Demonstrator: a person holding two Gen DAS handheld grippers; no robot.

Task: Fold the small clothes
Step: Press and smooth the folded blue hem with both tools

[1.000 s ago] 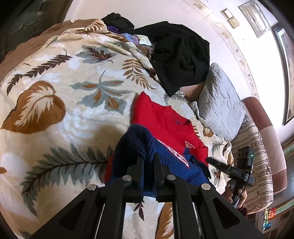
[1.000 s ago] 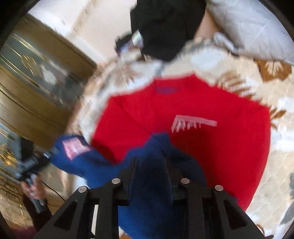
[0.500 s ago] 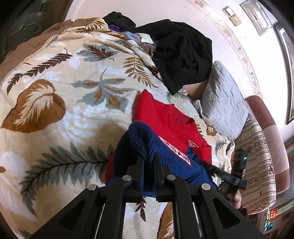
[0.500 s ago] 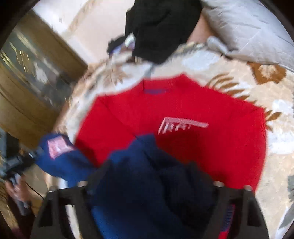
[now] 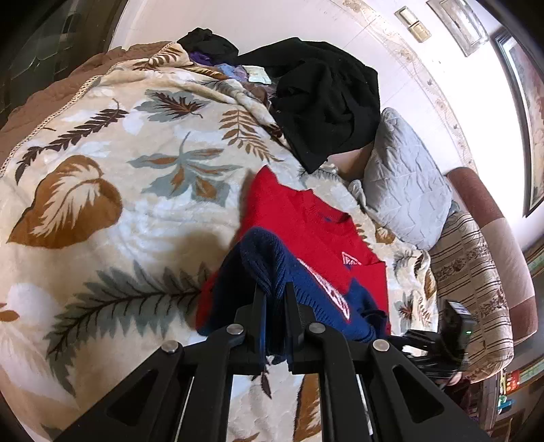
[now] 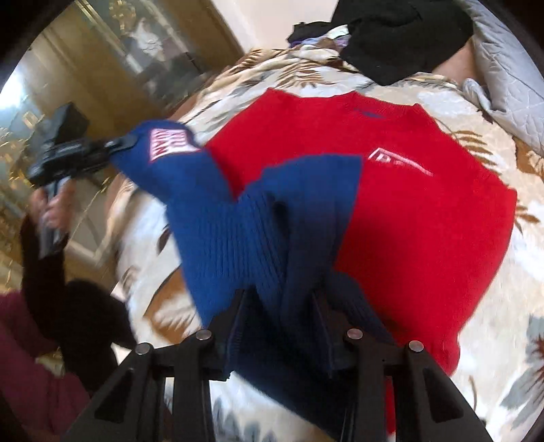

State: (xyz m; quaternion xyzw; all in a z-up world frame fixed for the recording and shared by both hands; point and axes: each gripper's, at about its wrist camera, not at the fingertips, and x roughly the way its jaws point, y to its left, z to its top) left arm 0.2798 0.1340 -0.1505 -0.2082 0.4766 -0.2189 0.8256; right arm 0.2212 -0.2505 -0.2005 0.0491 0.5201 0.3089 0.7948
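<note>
Jaws pitched downward — left gripper (image 5: 274,299) clamps the sweater (image 5: 306,238), right gripper (image 6: 282,306) closing around its navy sleeve (image 6: 258,221).

I look across a bed covered by a cream blanket (image 5: 112,217) printed with large brown and grey-blue leaves. At its head a grey quilted pillow (image 5: 404,190) leans against a pale wall (image 5: 340,27), beside a heap of black clothing (image 5: 326,98). A striped cushion (image 5: 476,272) lies past the pillow. Framed pictures (image 5: 455,23) hang on the wall, washed in bright daylight. On the far side stands a golden-brown cabinet with glass doors (image 6: 112,68).
</note>
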